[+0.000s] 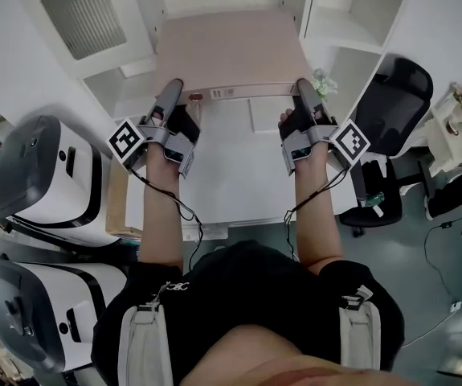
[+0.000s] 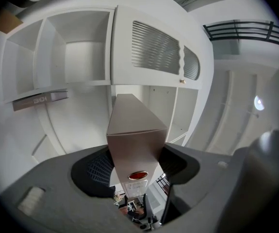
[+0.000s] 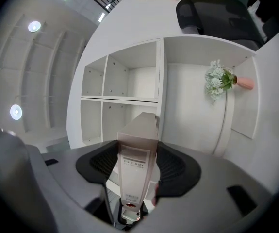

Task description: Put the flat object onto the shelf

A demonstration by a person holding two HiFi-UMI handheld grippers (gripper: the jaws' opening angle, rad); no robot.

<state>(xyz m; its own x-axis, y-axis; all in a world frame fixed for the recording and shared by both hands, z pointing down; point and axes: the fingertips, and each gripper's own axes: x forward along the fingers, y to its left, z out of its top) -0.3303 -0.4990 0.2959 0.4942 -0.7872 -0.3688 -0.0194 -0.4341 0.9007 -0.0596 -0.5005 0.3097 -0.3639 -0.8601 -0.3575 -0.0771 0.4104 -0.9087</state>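
Note:
A flat beige file box is held level in front of the white shelf unit, one gripper at each near corner. My left gripper grips its left end. In the left gripper view the box sits edge-on between the black pads, with a red dot on its spine. My right gripper holds the right end. In the right gripper view the labelled spine of the box is clamped between the pads. Open white compartments lie just beyond the box.
A black office chair stands at the right. Two white and black machines are at the left. A pink vase of pale flowers stands in a shelf bay. A grey folder lies in a left compartment, beside a louvred cabinet door.

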